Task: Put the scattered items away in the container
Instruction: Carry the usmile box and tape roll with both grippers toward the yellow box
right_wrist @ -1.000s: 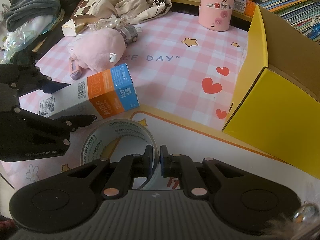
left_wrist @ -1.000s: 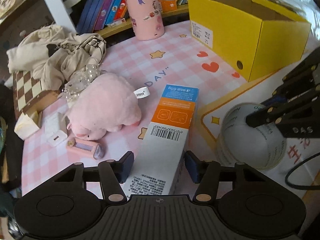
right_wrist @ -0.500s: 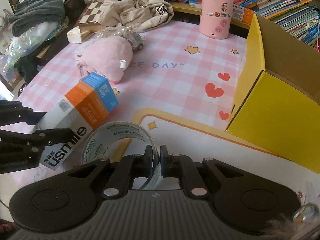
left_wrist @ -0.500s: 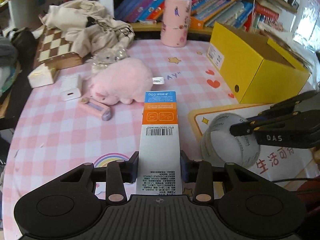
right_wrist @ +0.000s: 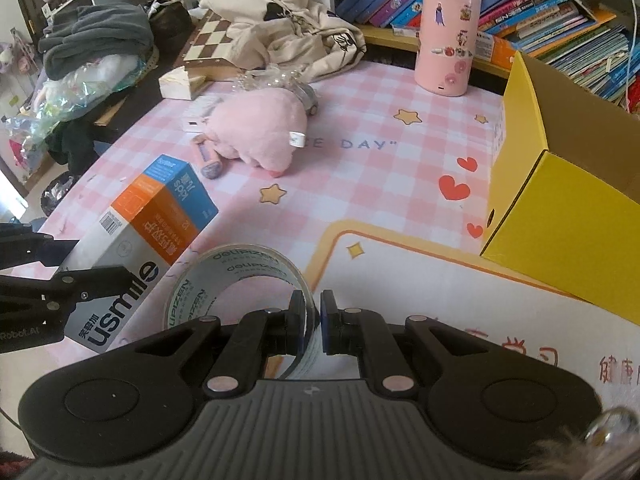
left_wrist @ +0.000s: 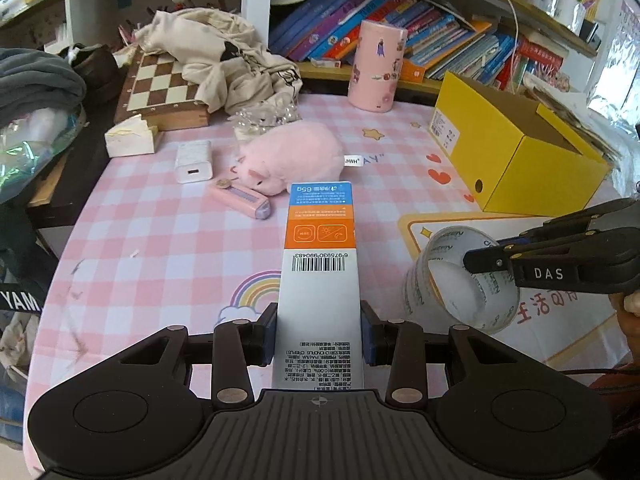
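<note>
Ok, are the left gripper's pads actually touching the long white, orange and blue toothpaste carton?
Touching. In the left wrist view the left gripper has a blue pad pressed flush against each side of the long white, orange and blue toothpaste carton, with no gap showing.

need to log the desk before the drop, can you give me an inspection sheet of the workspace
Surface: pink checked mat, printed with hearts and stars.
Job's things: toothpaste box and clear tape roll both gripped; yellow box open-topped.
Clutter: pink plush pig, white charger, small pink case, pink tin, chessboard, beige garment.
Grippers: left gripper clamps the toothpaste box; right gripper pinches the tape roll's wall.
Cables: thin white cord over the books.
Surroundings: bookshelf behind.
</note>
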Demonstrator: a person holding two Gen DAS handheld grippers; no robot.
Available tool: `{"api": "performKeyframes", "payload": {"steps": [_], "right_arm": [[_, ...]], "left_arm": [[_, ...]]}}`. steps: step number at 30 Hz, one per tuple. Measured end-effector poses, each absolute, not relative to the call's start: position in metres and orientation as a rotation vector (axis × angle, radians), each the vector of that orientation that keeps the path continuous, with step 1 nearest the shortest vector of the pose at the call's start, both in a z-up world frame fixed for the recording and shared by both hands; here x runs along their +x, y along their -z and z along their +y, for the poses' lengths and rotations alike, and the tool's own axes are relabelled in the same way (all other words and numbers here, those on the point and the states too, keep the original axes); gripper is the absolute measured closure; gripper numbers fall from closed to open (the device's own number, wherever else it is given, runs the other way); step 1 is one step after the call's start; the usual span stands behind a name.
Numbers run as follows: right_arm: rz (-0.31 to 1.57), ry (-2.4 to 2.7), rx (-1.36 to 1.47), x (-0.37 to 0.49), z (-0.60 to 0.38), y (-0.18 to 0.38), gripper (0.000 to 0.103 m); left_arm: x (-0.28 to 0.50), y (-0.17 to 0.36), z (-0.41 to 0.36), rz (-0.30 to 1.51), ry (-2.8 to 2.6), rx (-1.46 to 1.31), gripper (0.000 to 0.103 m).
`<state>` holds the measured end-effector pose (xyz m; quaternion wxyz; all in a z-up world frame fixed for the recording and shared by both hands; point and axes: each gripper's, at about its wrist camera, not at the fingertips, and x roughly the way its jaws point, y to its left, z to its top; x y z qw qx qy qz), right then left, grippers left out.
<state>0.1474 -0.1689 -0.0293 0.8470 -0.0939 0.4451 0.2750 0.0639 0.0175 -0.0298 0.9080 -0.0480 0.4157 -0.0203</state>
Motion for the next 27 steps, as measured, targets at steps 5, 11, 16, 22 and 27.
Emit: {"api": "performKeyframes", "payload": {"steps": [5, 11, 16, 22, 27], "right_arm": [[0.927, -0.571, -0.194, 0.129, -0.161, 0.025, 0.095], [0.91, -0.554, -0.185, 0.107, -0.151, 0.021, 0.095], [0.897, -0.512, -0.181, 0.094, -0.146, 0.021, 0.095], [0.891, -0.473, -0.177, 0.084, -0.148, 0.018, 0.095], [0.893, -0.455, -0.194, 0.079, -0.15, 0.018, 0.095]], "left_arm": [[0.049, 0.028, 0.025, 0.847, 0.061, -0.088, 0.065], [0.031, 0.025, 0.035, 0.829, 0.081, -0.075, 0.065], [0.023, 0.028, 0.043, 0.811, 0.089, -0.091, 0.065], [0.024, 0.041, 0.041, 0.837, 0.106, -0.036, 0.065], [0.032, 0.055, 0.036, 0.879, 0.119, 0.026, 0.064]]}}
